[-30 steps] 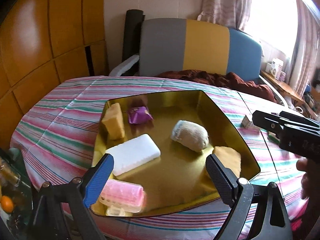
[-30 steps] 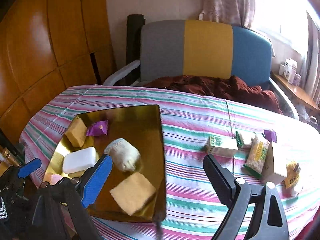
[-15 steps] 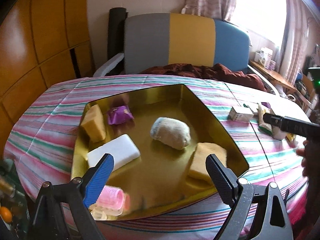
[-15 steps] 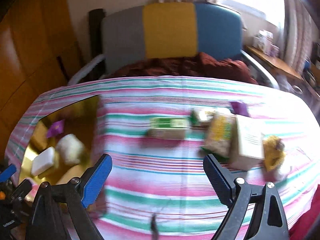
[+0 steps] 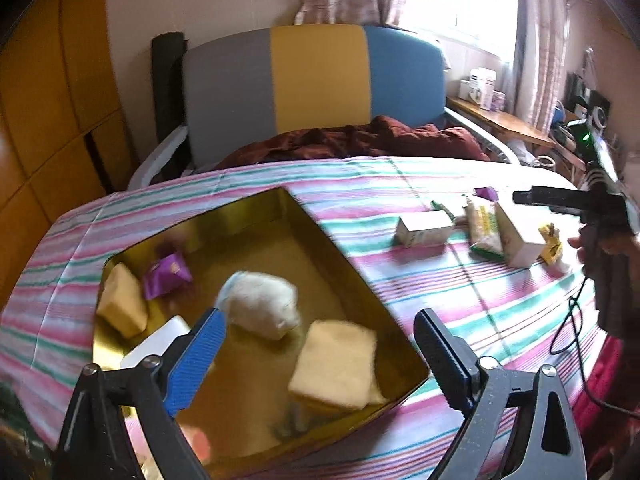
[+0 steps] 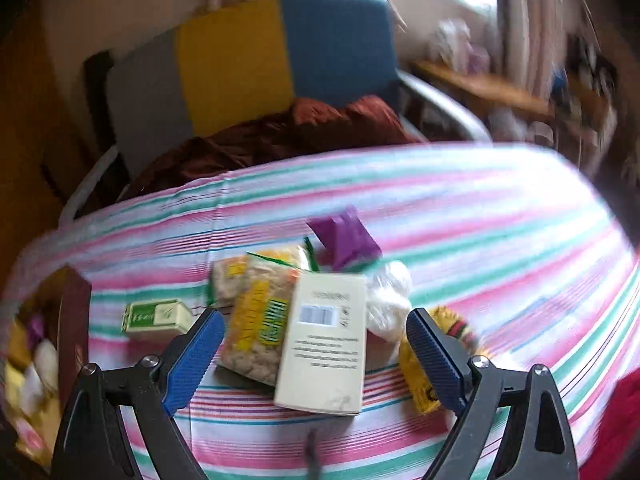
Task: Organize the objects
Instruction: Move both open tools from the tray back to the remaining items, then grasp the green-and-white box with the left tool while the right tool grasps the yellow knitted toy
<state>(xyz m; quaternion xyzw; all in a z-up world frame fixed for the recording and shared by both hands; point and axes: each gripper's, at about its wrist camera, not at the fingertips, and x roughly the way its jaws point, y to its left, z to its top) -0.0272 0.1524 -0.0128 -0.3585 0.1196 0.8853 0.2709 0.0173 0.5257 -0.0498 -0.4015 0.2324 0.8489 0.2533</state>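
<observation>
We look down both grippers at a striped tablecloth [image 5: 360, 196] strewn with packets. Our right gripper [image 6: 316, 346] hovers with its jaws spread wide and nothing between them, just above a cream carton [image 6: 326, 342] that lies flat, barcode up, its long axis running away from us and tilted slightly right. A yellow-and-green snack bag [image 6: 260, 316] lies touching the carton's left edge, roughly parallel to it; a purple packet [image 6: 346, 238] sits beyond its far end, a white plastic wad [image 6: 388, 300] against its right corner, and a yellow wrapper [image 6: 420, 372] near the right finger. A small green-and-white box [image 6: 156, 316] rests lengthwise across our view, well left of the pile

Our left gripper [image 5: 316, 358] is likewise released and empty, hanging over the gold tray [image 5: 352, 268] at the table's left. Inside the tray we see a white cloth roll [image 5: 260, 304], two yellow sponges [image 5: 336, 364], a purple sachet [image 5: 166, 274] and a white block [image 5: 154, 342]. A grey, yellow and blue headboard [image 5: 316, 80] stands behind, with a dark red blanket [image 5: 360, 140] heaped before it
</observation>
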